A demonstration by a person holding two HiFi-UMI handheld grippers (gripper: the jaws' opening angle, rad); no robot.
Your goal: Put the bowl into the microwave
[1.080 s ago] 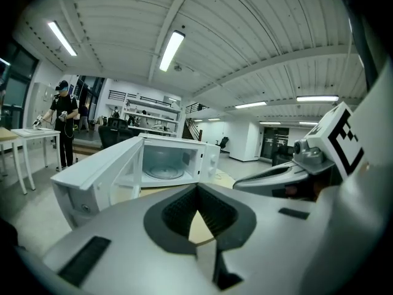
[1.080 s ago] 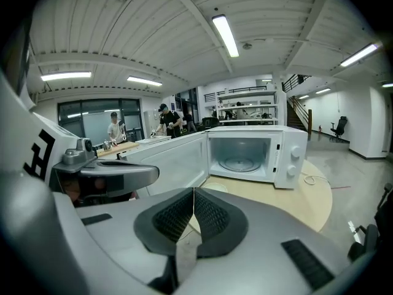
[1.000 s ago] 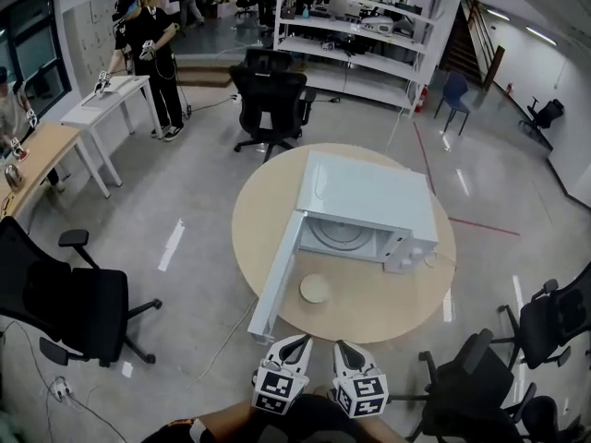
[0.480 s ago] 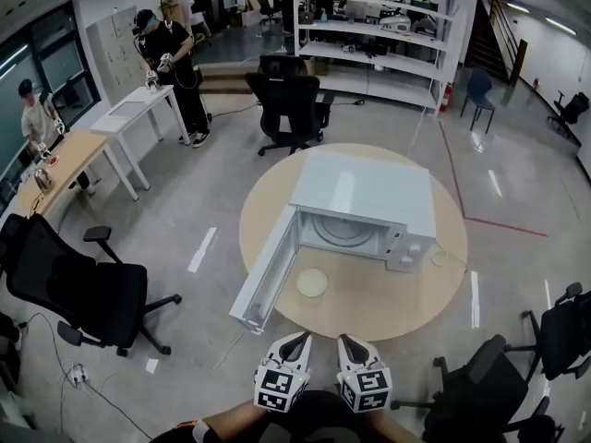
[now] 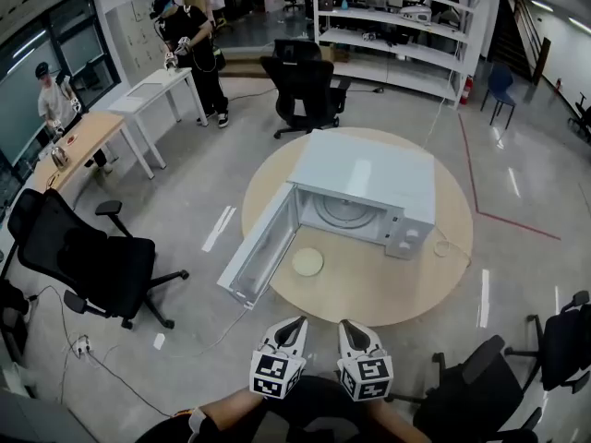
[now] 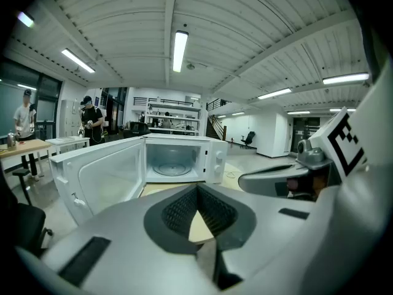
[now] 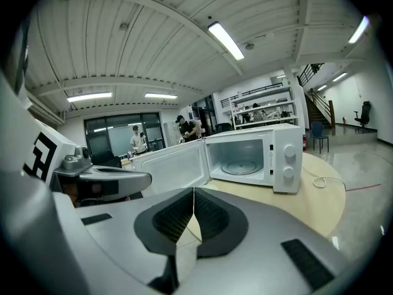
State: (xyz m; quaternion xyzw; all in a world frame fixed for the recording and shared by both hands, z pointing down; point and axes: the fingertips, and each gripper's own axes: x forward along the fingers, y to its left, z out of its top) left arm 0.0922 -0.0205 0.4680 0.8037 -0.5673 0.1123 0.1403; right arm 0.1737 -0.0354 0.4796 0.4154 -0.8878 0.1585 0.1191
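My left gripper (image 5: 294, 329) and right gripper (image 5: 349, 331) each have their ribbed dark pads pressed together on nothing, short of the round wooden table (image 5: 411, 289). There the shallow pale bowl (image 5: 307, 262) sits before the boxy white microwave (image 5: 369, 183), beside its wide-open door (image 5: 263, 247). The cavity holds a round turntable (image 5: 334, 212).

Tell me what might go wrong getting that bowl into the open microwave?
The bowl lies low and flat on the table, so a tool could slip off its rim. The open door stands close beside the bowl; a tool might bump it. The left tool and right tool are shut; opening late could shove the bowl.
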